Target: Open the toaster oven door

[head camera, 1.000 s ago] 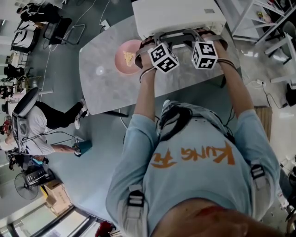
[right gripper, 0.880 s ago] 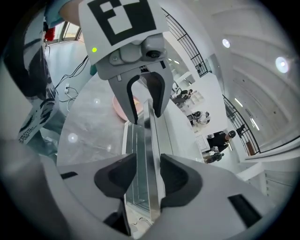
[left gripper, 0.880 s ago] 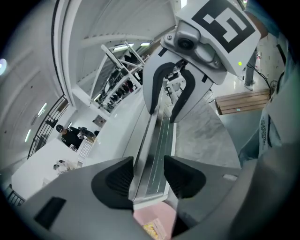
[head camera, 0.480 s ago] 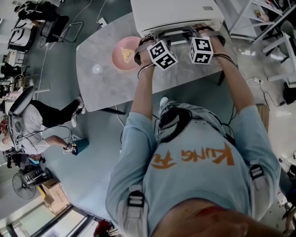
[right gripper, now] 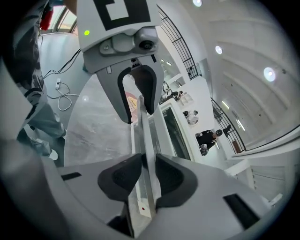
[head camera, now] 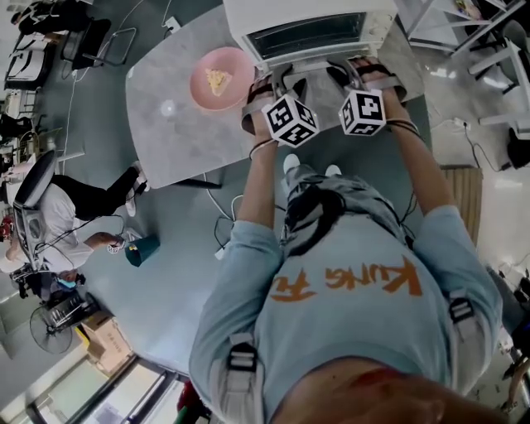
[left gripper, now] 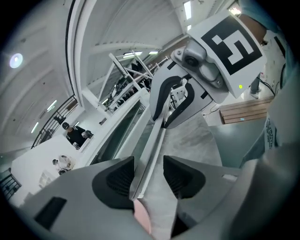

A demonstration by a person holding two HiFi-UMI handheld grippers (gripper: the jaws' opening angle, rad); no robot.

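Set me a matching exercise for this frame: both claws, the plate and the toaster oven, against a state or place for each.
1 left claw
2 right claw
3 pink plate
4 toaster oven

A clamped on the door handle
B on the table, holding food
C open, door handle between its jaws
D white, beyond both claws

Pairs: 1-C; 2-A; 3-B; 4-D

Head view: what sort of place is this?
Probably an open-plan lab or office, not a kitchen: a seated person, a floor fan, and the toaster oven on a table.
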